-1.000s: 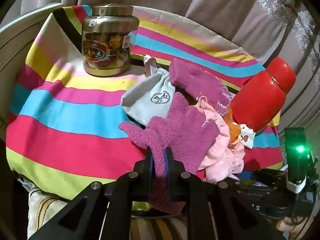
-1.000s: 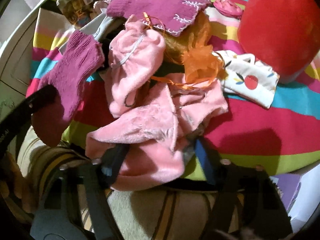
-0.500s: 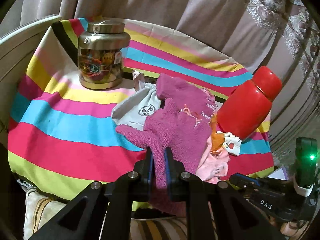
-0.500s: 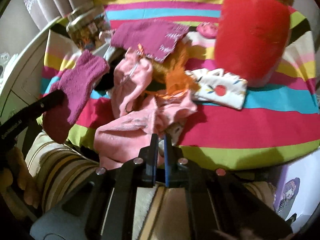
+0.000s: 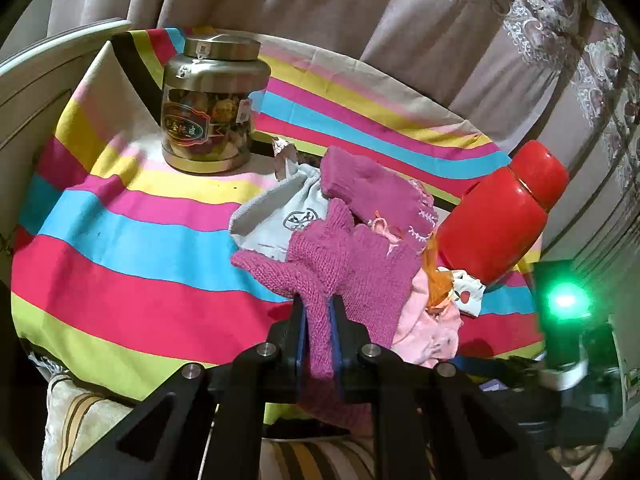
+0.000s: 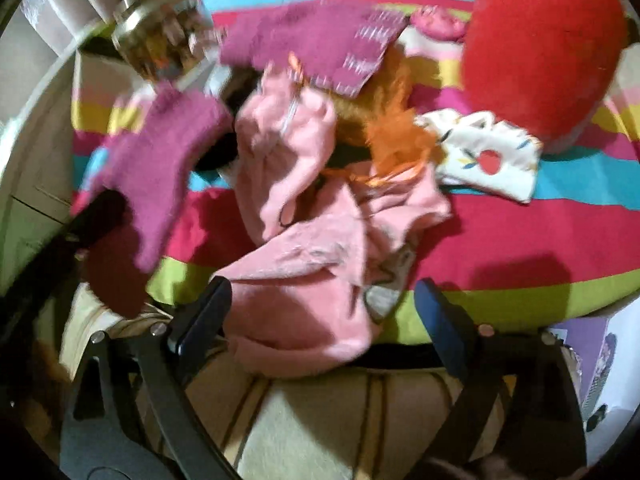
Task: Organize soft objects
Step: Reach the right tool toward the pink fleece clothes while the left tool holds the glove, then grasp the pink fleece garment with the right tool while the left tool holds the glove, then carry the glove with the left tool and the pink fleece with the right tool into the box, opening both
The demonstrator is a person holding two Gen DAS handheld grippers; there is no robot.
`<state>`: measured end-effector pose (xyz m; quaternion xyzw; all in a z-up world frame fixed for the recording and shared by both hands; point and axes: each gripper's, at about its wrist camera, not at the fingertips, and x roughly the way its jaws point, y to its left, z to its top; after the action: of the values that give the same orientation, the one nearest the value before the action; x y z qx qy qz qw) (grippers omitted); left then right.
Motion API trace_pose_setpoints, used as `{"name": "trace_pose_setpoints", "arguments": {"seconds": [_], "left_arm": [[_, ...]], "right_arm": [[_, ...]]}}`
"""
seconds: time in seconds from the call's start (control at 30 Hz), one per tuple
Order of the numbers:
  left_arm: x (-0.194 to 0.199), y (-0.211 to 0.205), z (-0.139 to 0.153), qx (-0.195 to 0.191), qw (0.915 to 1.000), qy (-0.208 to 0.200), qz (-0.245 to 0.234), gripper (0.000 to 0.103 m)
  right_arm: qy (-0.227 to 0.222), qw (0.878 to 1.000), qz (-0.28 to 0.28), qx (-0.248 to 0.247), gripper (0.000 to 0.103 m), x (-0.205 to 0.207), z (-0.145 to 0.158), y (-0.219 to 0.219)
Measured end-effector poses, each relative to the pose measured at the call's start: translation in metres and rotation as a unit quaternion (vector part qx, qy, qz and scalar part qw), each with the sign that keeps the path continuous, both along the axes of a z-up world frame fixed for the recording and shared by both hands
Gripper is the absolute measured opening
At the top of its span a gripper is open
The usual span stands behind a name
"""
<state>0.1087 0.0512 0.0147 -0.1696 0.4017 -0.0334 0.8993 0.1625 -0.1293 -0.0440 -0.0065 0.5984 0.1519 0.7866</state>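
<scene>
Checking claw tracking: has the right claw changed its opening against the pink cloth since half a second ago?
Yes. The right claw was shut; its jaws are now opening, standing either side of the pink cloth.

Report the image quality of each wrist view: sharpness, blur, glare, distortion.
Left wrist view: sharp, with fisheye bending at the edges, a green light flaring at right, and highlights on the red flask. Right wrist view: motion-blurred throughout, worst on the jar and the magenta glove; the pink cloth is soft too.

left hand-held gripper (image 5: 318, 334) clamped; right hand-held gripper (image 6: 320, 312) jaws opening
</scene>
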Motion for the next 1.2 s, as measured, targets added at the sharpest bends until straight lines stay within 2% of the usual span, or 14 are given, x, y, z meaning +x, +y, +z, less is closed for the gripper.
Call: {"name": "trace_pose_setpoints", "arguments": {"seconds": [0.13, 0.23, 0.27, 0.37, 0.47, 0.57, 0.8, 0.93, 1.03, 1.13, 1.17, 1.2], "left_arm": [[0.002, 0.004, -0.003, -0.010, 0.9999, 0.005, 0.002, 0.011], [0.002, 0.002, -0.003, -0.009, 0.9999, 0.004, -0.001, 0.011], [0.001, 0.002, -0.002, -0.009, 1.0000, 0.003, -0.001, 0.011], [0.001, 0.002, -0.002, -0.011, 0.9999, 0.002, 0.001, 0.011], [0.000, 0.000, 0.001, -0.009, 1.0000, 0.000, 0.001, 0.011], [-0.002, -0.003, 0.005, -0.012, 0.9999, -0.004, -0.003, 0.011], [-0.006, -0.024, 0.017, -0.038, 0.9988, -0.006, -0.032, 0.011], [-0.010, -0.044, 0.028, -0.034, 0.9977, -0.016, -0.056, 0.011], [-0.012, -0.045, 0.033, -0.030, 0.9980, -0.023, -0.050, 0.011], [-0.011, -0.041, 0.030, -0.032, 0.9986, -0.015, -0.039, 0.011], [-0.010, -0.039, 0.028, -0.033, 0.9987, -0.013, -0.037, 0.011], [-0.010, -0.038, 0.027, -0.032, 0.9988, -0.013, -0.034, 0.011]], "right_arm": [[0.009, 0.999, 0.012, -0.037, 0.093, 0.006, -0.010, 0.015], [-0.002, 0.998, 0.025, -0.059, 0.070, 0.003, -0.011, 0.021], [-0.004, 0.998, 0.027, -0.051, 0.055, 0.002, -0.009, 0.020], [-0.004, 1.000, 0.019, -0.020, 0.031, -0.002, -0.005, 0.010], [-0.010, 1.000, 0.008, 0.004, 0.017, -0.006, 0.000, -0.006], [-0.031, 0.999, -0.005, 0.025, 0.013, -0.015, 0.010, -0.026], [-0.095, 0.994, -0.041, 0.029, 0.011, -0.041, 0.038, -0.065], [-0.113, 0.992, -0.053, 0.031, 0.010, -0.050, 0.051, -0.078], [-0.107, 0.991, -0.060, 0.044, 0.010, -0.053, 0.052, -0.090], [-0.091, 0.994, -0.041, 0.053, 0.011, -0.053, 0.052, -0.087], [-0.081, 0.995, -0.037, 0.055, 0.015, -0.051, 0.051, -0.082], [-0.070, 0.995, -0.033, 0.057, 0.025, -0.045, 0.046, -0.073]]}}
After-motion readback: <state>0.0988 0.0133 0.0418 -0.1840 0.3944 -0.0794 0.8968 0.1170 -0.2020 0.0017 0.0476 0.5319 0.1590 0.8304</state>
